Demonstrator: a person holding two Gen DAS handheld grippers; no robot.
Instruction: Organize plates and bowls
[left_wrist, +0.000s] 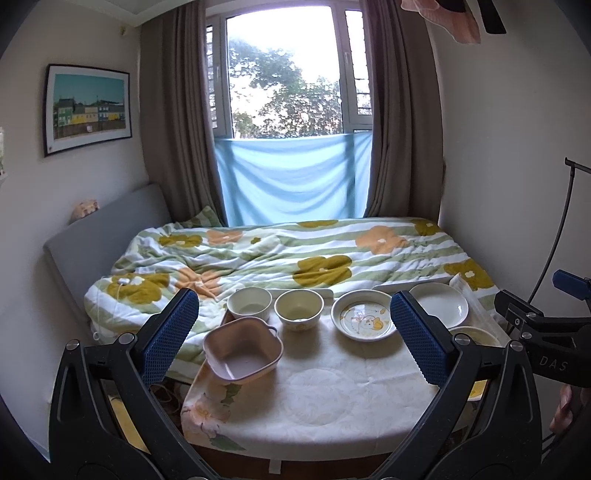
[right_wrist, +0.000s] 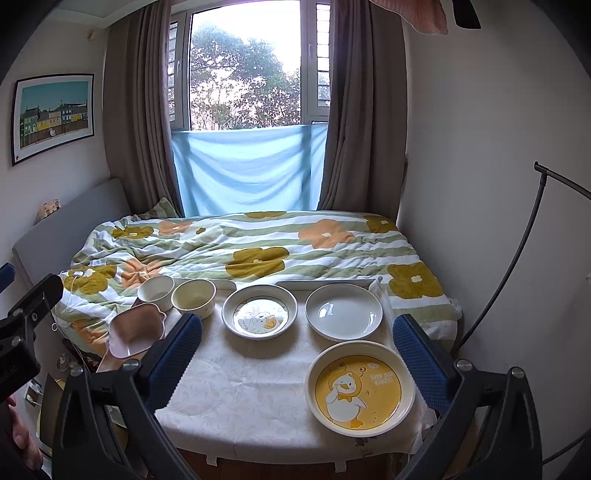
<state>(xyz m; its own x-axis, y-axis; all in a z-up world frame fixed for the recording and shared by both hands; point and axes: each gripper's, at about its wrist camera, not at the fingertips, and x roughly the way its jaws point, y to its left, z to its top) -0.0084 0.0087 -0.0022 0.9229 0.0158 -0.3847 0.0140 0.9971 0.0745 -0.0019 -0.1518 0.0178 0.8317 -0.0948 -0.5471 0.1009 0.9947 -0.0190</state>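
Overhanging the table's (left_wrist: 332, 398) left edge, pink dish (left_wrist: 242, 349); both grippers (left_wrist: 295, 332) (right_wrist: 295, 354) spread, holding nothing.

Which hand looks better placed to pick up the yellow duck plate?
Probably the right gripper: the yellow duck plate lies near its open fingers. The left gripper sees only that plate's rim.

A small table (right_wrist: 258, 398) stands in front of a bed (right_wrist: 240, 240). At the back of the table, from left to right, sit a ribbed bowl (right_wrist: 156, 291), a round bowl (right_wrist: 194, 297), a duck plate (right_wrist: 259, 311) and a plain plate (right_wrist: 344, 311). A bowl with handles (right_wrist: 136, 329) sits at the left edge, in front of the ribbed bowl. A big duck plate (right_wrist: 361, 388) lies near the front on the right, in front of the plain plate
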